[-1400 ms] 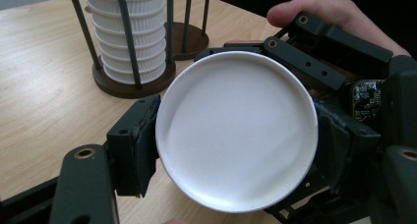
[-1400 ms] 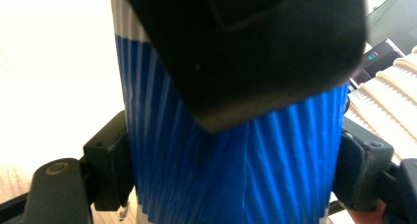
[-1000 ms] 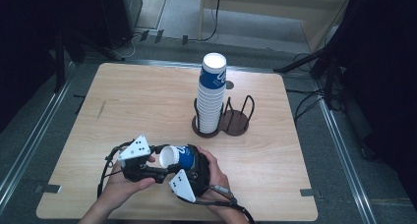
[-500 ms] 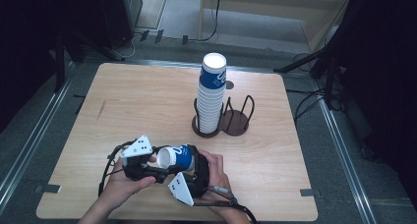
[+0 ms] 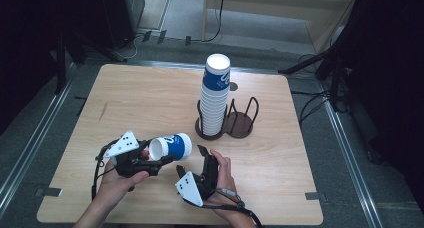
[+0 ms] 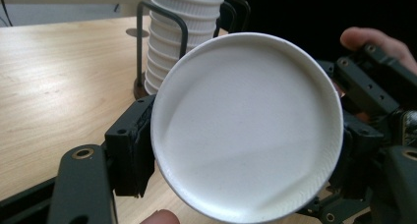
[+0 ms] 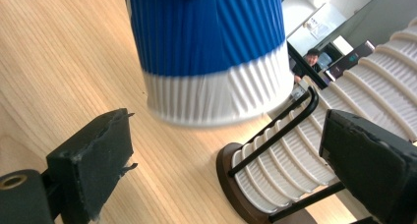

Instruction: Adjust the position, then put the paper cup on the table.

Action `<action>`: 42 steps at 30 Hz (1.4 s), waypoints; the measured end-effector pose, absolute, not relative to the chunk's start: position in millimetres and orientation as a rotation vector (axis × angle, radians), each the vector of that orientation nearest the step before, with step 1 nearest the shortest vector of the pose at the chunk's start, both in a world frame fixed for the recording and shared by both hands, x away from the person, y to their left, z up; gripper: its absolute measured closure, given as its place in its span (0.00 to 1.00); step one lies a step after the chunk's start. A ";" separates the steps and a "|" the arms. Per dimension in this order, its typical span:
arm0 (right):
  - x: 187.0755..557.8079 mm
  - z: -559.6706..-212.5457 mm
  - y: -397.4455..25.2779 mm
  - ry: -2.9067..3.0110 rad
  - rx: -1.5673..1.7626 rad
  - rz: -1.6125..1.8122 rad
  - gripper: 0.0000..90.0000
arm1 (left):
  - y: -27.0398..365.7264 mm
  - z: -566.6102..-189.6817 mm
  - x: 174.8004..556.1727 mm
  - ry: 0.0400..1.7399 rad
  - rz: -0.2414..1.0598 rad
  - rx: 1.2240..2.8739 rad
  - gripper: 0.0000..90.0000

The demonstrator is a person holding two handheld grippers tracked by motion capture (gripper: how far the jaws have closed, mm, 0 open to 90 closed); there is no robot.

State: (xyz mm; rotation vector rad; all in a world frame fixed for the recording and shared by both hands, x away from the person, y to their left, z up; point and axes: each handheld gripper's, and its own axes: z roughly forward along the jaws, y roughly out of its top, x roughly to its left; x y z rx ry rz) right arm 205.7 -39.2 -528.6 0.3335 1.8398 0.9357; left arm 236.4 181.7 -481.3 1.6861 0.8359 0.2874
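From the high view, my left gripper [image 5: 159,163] is clenched on one blue-and-white paper cup [image 5: 171,147], held on its side above the table's [image 5: 150,103] near edge, while my right gripper [image 5: 204,158] sits just beside it with jaws spread and holding nothing, and the tall cup stack [image 5: 215,98] stands in its holder [image 5: 239,124] toward the far edge. In the left gripper view the cup's white end [image 6: 246,126] faces the camera with the jaws clamped on its sides. In the right gripper view my open jaws frame the cup's ribbed wall [image 7: 211,52] without touching, so I judge one cup is off the stack (the rest remain).
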 end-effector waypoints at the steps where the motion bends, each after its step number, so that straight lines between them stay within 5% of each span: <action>1: 206.3 -528.8 -39.6 1.843 0.338 0.933 0.06 | 182.6 -481.3 236.4 0.839 0.306 1.683 0.30; 42: 213.6 -496.7 -50.9 1.860 0.767 1.212 0.02 | 208.3 -494.6 241.6 0.840 0.517 1.378 0.30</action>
